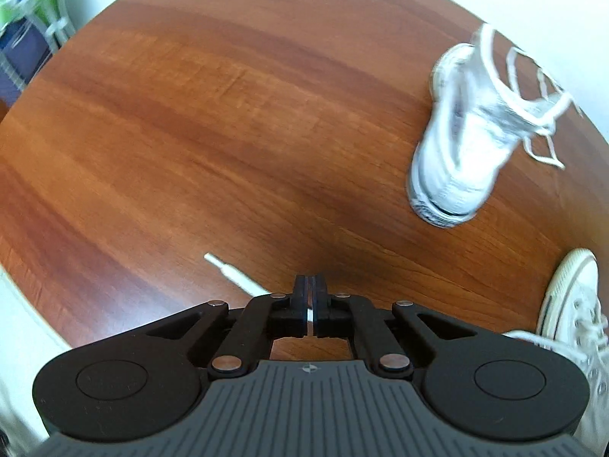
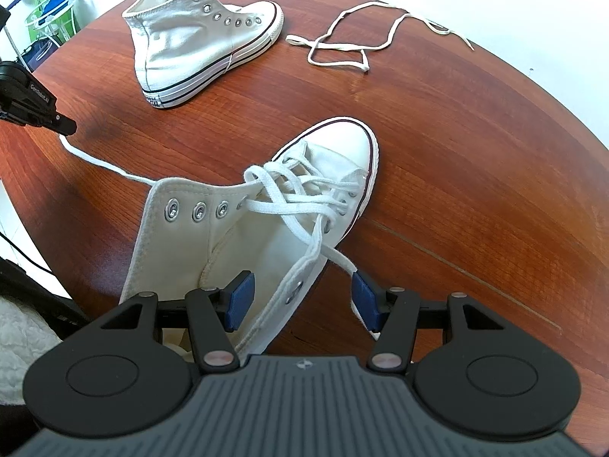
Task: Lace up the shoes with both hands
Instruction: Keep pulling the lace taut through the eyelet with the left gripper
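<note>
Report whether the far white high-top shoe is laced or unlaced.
Unlaced: the far white high-top shoe shows bare metal eyelets, and a loose white lace lies beside it.

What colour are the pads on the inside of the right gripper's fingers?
Blue, on black fingers. The pads show best in the right wrist view, either side of the near shoe's collar.

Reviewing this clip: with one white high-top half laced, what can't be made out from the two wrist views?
- Left wrist view: far white high-top shoe and loose white lace are smeared by motion blur; eyelets unreadable.
- Left wrist view: near half-laced white high-top shoe is cut off by the right edge.
- Left wrist view: the white lace end vanishes between the left hand-held gripper's fingers.
- Right wrist view: the near shoe's heel is hidden behind the right hand-held gripper.
</note>
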`<state>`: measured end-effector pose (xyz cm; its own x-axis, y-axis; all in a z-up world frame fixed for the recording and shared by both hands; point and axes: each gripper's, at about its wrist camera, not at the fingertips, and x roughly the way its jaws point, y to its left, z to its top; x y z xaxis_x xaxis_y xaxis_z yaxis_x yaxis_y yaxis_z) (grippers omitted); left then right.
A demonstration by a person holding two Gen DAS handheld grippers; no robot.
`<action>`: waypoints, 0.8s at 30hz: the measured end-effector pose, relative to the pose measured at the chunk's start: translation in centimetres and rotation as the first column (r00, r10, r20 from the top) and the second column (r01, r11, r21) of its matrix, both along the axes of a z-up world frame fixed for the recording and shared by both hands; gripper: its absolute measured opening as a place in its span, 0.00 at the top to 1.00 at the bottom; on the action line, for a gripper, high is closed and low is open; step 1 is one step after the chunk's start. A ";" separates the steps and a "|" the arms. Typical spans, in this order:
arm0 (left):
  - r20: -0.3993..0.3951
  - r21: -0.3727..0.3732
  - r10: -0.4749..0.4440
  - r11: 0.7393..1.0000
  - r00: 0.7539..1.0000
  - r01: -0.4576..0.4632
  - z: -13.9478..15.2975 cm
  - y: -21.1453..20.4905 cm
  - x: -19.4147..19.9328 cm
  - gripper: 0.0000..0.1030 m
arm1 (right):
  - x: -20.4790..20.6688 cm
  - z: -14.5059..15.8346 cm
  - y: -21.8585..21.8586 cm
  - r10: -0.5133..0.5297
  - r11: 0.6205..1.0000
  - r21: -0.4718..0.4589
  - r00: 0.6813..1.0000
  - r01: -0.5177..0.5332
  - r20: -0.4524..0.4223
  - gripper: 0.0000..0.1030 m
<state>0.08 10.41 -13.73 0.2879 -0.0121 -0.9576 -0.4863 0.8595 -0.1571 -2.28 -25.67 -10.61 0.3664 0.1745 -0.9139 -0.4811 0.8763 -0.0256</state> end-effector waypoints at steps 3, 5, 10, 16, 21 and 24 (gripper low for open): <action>-0.037 -0.055 0.106 0.993 0.994 -0.108 -0.5 1.5 -0.4 0.78 | 0.0 0.0 0.0 -0.002 1.000 0.002 1.000 0.002 0.003 0.44; -0.064 -0.098 0.194 0.975 0.979 -0.200 -0.9 2.8 -0.7 0.78 | 0.0 0.0 0.0 -0.003 1.000 0.003 1.000 0.003 0.005 0.44; -0.074 -0.083 0.260 0.960 0.963 -0.266 -0.9 3.9 -0.6 0.76 | -0.2 0.1 -0.1 -0.007 1.000 0.007 1.000 0.007 0.011 0.44; -0.106 -0.071 0.294 0.950 0.950 -0.302 -1.7 4.3 -0.2 0.76 | -0.4 0.1 -0.2 -0.016 1.000 0.012 1.000 0.016 0.017 0.44; -0.109 -0.048 0.274 0.959 0.955 -0.281 -1.9 4.1 0.2 0.76 | -0.5 0.1 -0.3 -0.019 1.000 0.015 1.000 0.019 0.023 0.44; -0.112 -0.024 0.245 0.968 0.963 -0.249 -1.9 3.8 0.7 0.76 | -0.5 0.2 -0.3 -0.017 1.000 0.013 0.999 0.016 0.027 0.44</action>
<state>0.78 14.25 -15.59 0.1818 0.0095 -0.9833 -0.6984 0.7051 -0.1223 -2.82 -25.92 -10.45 0.3942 0.1795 -0.9013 -0.4658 0.8844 -0.0277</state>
